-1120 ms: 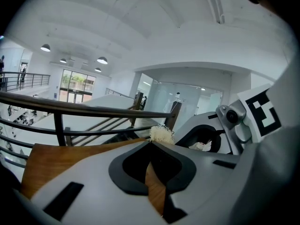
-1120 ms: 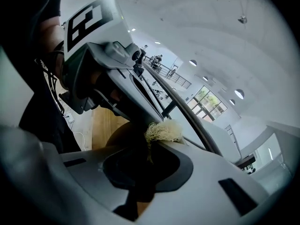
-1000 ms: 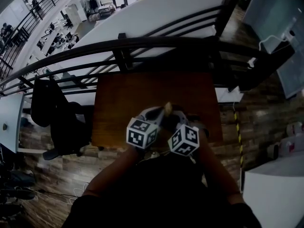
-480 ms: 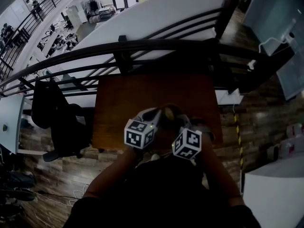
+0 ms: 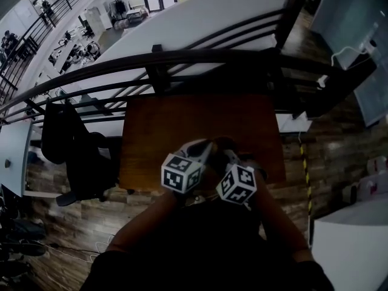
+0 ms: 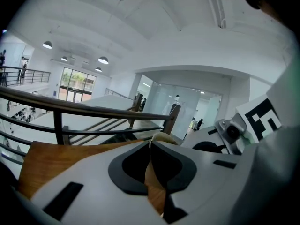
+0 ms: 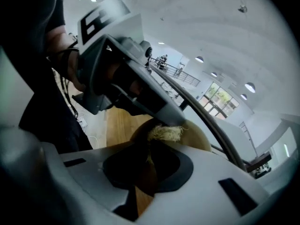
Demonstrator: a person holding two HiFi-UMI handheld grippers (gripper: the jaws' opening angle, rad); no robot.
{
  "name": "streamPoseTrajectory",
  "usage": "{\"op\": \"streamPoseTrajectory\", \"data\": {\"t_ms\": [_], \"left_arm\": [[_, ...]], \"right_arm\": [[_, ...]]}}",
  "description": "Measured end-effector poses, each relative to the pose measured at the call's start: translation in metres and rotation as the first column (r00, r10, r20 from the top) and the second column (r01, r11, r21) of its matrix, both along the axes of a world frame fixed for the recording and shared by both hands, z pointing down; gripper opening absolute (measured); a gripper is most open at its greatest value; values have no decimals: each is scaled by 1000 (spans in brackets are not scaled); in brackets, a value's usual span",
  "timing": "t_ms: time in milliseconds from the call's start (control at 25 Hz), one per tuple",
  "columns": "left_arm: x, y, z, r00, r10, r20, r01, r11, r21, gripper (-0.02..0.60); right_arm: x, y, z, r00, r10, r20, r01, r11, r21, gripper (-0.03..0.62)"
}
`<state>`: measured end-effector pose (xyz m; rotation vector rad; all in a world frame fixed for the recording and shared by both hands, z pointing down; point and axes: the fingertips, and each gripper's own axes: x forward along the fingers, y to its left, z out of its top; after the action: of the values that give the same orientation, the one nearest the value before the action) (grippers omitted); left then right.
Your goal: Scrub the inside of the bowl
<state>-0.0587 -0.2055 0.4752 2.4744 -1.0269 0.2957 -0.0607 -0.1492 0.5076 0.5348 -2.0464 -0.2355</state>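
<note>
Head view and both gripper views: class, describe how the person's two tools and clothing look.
The left tool and right tool have light grey moulded bodies with black pads at the tips. Each carries a white cube printed with black square markers. The person wears dark clothing.

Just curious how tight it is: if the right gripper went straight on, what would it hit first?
Most likely the inside of the bowl, right behind the fibre scrubber pinched in the right gripper's jaws, though depth is hard to judge here.

Bowl [image 7: 194,136] at the near edge of the counter [image 5: 194,117], scrubber [image 7: 164,132] inside it, railing [image 5: 182,59] behind, chair [image 5: 85,156] off left.
</note>
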Motion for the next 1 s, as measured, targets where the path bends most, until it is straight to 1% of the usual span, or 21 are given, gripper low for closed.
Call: {"op": "streamPoseTrajectory", "data": {"t_ms": [80,240,360,440,480,560,640,720,880,960,1000], "left_arm": [[-6,-3,1,1000,-10,16,10,1000,9,8],[-17,-8,7,998,-36,58,34,999,31,6],[-25,-11,14,997,-55,54,54,998,20,6],[-30,-13,18,997,-70,37,69,998,5,5],[-33,-14,18,997,-77,15,77,997,-11,5],[-34,-17,18,994,-91,-61,87,994,-70,5],[-33,-19,22,984,-103,-145,81,986,-148,5],[-34,-20,27,968,-119,-219,73,975,-210,5],[-40,-22,32,923,-159,-350,50,953,-300,5],[-40,-22,31,889,-166,-426,14,942,-336,5],[-39,-22,31,866,-172,-470,-10,933,-359,5]], "right_arm": [[-5,10,3,999,-49,6,49,998,-33,38],[-4,20,-2,995,-93,33,95,994,-56,38],[1,30,-13,989,-121,88,127,990,-64,38],[4,35,-25,984,-123,132,133,989,-63,38],[7,36,-31,981,-120,154,131,990,-59,38],[13,38,-42,975,-108,196,119,992,-46,38],[23,38,-50,968,-84,238,94,995,-32,38],[33,34,-55,962,-55,269,62,998,-15,38],[53,26,-63,953,-2,303,-4,1000,19,38],[62,23,-69,945,24,327,-35,999,29,38],[66,22,-72,940,36,340,-50,998,32,38]]}}
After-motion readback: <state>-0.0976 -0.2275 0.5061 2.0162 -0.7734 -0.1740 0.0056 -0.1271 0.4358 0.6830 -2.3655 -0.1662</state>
